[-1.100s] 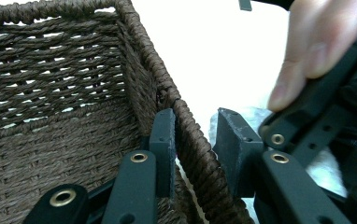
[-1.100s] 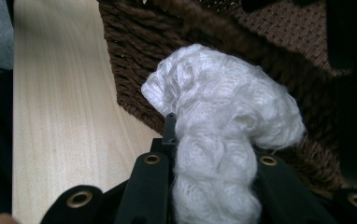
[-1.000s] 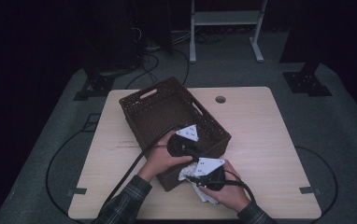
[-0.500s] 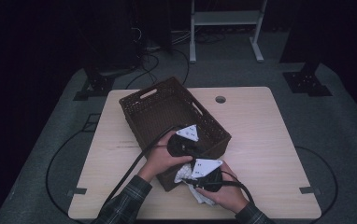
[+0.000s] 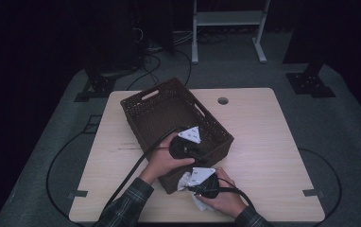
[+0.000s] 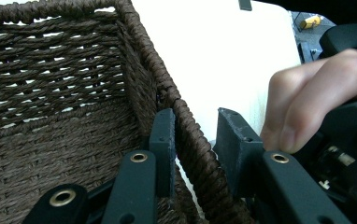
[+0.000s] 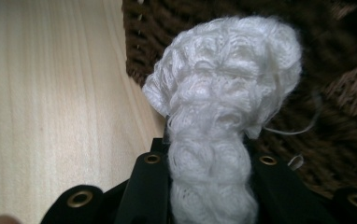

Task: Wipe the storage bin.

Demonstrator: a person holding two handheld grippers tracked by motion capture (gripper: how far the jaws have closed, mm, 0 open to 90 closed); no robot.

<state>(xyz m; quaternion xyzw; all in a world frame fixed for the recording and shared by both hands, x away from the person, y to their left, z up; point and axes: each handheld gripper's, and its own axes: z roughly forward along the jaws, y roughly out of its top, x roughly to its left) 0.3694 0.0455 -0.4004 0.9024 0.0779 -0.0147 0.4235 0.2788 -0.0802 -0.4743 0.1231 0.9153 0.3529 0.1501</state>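
Observation:
A brown wicker basket (image 5: 169,111) stands on the light wooden table (image 5: 259,137). My left gripper (image 5: 197,150) straddles the basket's near wall (image 6: 190,140), one jaw inside and one outside, and is shut on it. My right gripper (image 5: 191,184) sits just in front of the basket's near corner, low over the table. It is shut on a white knitted cloth (image 7: 223,107), which bulges out past the jaws in a bunch against the basket's outer wall (image 7: 335,93). More of the cloth (image 5: 198,204) hangs under the right hand.
The basket's inside (image 6: 50,116) is bare wicker where I see it. A small round hole (image 5: 223,100) is in the table at the back. Cables trail from both grippers off the near edge. A white rack (image 5: 226,19) stands on the floor beyond the table.
My right gripper has sunk a little toward the table and the near edge with the white cloth in it. The left gripper has stayed on the basket's wall.

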